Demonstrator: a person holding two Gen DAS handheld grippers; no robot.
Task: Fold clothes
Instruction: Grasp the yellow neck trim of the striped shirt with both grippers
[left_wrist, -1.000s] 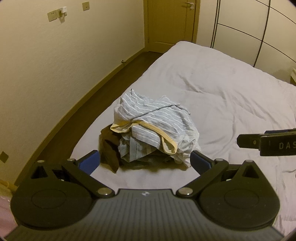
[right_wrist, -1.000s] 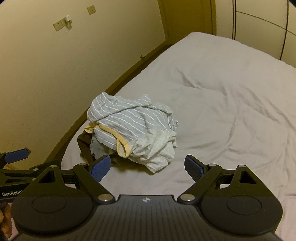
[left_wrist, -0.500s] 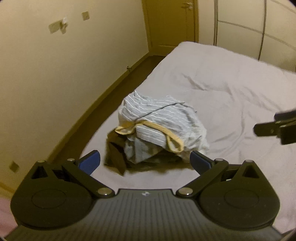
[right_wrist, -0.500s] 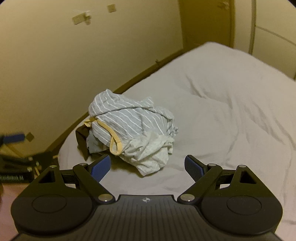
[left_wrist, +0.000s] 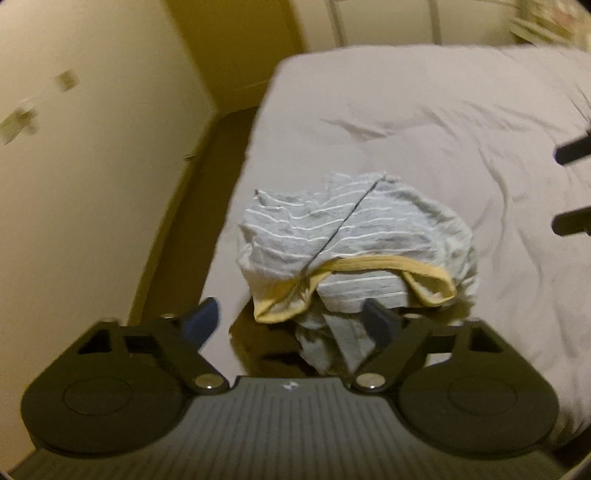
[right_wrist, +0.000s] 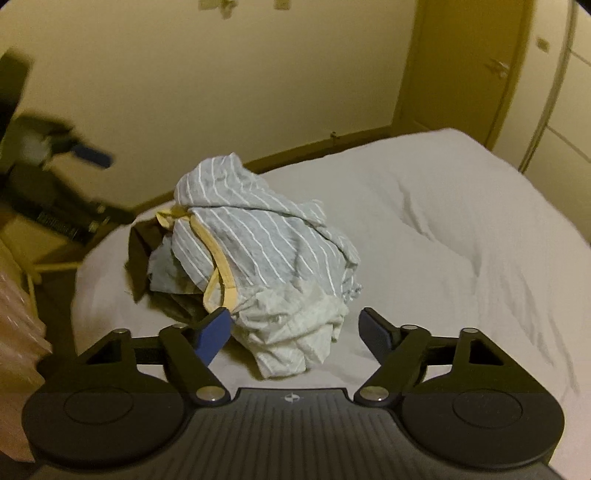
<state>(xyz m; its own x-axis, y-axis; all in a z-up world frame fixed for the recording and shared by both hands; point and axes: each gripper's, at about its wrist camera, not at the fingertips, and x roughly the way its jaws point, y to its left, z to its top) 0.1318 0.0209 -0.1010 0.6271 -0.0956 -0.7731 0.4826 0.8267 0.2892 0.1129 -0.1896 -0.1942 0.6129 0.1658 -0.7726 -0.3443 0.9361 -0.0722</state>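
The bed (right_wrist: 461, 229) lies open and bare across its far and right side, wide room there for a tool to sweep. The one obstacle on it is the crumpled clothes pile (right_wrist: 266, 254), heaped near the bed's corner by the wall (right_wrist: 221, 92). Between wall and bed runs a narrow floor strip (left_wrist: 177, 236), tight passage. The left tool (left_wrist: 291, 325), jaws spread, sits right up against the pile's near edge. The right tool (right_wrist: 295, 332), jaws also spread, faces the pile's pale lower folds with a little bare sheet beside it.
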